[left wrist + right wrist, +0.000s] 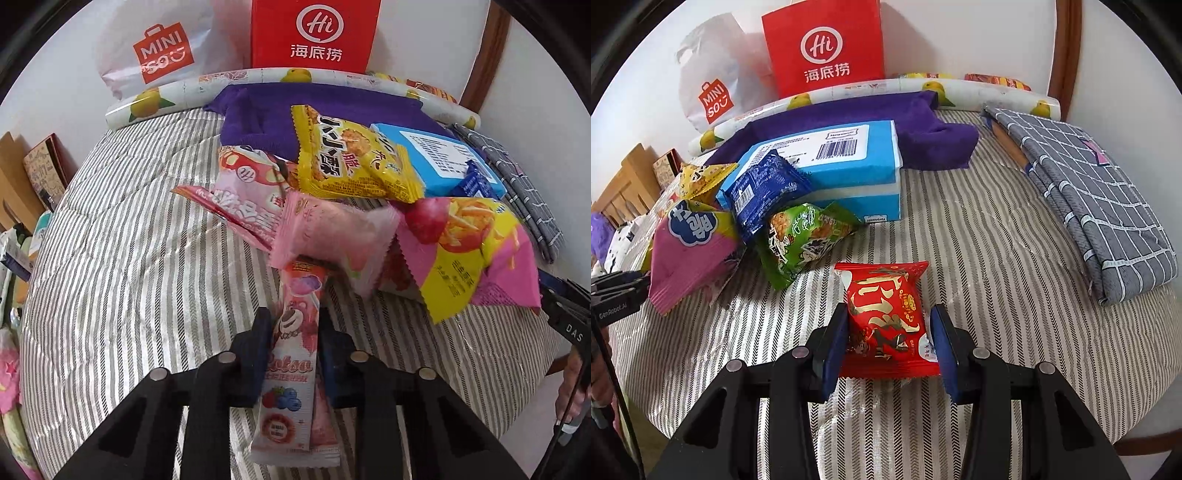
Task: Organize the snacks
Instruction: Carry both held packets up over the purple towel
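Observation:
My left gripper (293, 325) is shut on a long pink stick snack packet (295, 354), held upright at the near edge of a snack pile: a pale pink packet (332, 236), a yellow packet (351, 162), a pink-and-yellow chip bag (469, 251) and a pink strawberry packet (240, 199). My right gripper (888, 325) is around a red snack packet (886, 317) lying on the striped table cover (997, 258); both pads touch its sides. The green packet (805, 240), dark blue packet (761, 192) and chip bag (690, 251) lie to its left.
A blue tissue pack (849, 166) and a purple cloth (923, 125) lie behind the pile. A folded grey checked cloth (1089, 206) lies on the right. A red bag (823, 48), a white Miniso bag (713, 92) and a lemon-print roll (871, 90) stand at the back.

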Motion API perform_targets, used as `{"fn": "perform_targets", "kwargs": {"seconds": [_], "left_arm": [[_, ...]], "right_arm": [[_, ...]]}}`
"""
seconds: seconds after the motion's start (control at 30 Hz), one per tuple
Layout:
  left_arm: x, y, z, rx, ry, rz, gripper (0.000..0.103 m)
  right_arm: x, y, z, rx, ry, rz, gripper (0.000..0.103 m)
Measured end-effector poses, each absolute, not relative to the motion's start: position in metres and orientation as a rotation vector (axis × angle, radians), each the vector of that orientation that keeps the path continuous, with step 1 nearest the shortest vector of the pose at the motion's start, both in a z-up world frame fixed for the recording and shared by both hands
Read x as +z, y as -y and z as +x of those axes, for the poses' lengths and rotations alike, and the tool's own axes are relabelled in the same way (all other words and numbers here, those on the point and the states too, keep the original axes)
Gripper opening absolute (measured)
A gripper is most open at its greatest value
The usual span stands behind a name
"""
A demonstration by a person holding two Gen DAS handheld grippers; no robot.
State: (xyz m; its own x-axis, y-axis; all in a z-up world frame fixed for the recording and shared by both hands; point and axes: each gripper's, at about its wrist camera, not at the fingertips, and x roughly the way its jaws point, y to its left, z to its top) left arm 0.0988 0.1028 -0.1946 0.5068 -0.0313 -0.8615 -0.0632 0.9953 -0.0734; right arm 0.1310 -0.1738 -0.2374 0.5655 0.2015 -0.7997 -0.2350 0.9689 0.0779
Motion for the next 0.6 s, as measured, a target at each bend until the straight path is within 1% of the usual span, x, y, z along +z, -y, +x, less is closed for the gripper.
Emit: {"fn": "perform_targets", "kwargs": {"seconds": [0.3, 0.6], "left_arm": [[-0.181, -0.114, 0.073, 0.033, -1.022, -0.153, 0.023], [-0.145, -0.116, 0.048, 0.025, -0.952, -0.187, 0.023]], "right_arm": [[-0.219, 0.178, 0.117, 0.234, -0.899, -0.033, 0.044], [-0.187, 0.179, 0.097, 0.237, -0.838, -0.024, 0.044]]}}
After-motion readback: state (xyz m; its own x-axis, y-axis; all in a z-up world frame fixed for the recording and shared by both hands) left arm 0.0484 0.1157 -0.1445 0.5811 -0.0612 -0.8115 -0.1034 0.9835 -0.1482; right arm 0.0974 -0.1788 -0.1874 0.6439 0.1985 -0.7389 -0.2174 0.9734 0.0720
